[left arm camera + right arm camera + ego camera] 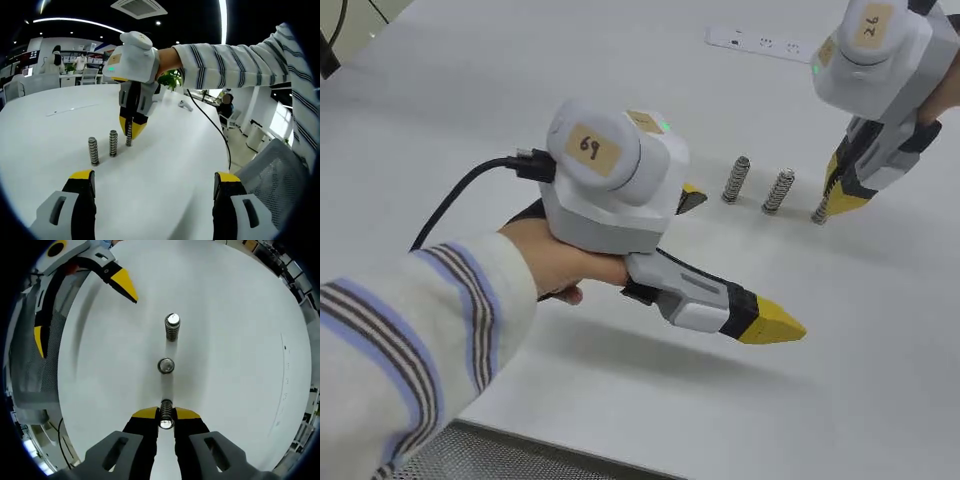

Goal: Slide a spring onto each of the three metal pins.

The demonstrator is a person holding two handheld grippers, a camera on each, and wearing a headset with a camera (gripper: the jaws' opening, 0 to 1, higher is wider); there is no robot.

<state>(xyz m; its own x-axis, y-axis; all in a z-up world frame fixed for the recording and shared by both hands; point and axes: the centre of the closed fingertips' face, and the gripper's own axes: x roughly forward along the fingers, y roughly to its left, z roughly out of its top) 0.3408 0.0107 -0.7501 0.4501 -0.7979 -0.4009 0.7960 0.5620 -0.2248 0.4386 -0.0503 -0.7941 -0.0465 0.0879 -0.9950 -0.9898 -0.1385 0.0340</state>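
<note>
Head view: the left gripper (732, 260), labelled 69, was held above the white table (620, 80) by a hand (560, 262) in a striped sleeve (410, 330), with a black cable (460, 200) plugged into its back. Its jaws were spread wide and nothing was gripped between them. In the left gripper view they were seen far apart at the bottom, pointed toward the row of springs.

Three springs were stood upright in a line on the table: the first spring (736, 180), the second spring (779, 190) just beside it, and the third spring (820, 210) at the end of the row. The right gripper (840, 200), labelled 26, was held steeply over that last one. Its yellow-tipped jaws were clenched on the third spring, as was shown in the right gripper view, where the coils were pinched between the two tips.

In that same view a shiny pin top (172, 318) was seen inside the coils of the first spring, and another inside the second. A white power strip (760, 43) was laid on the table beyond the row.
</note>
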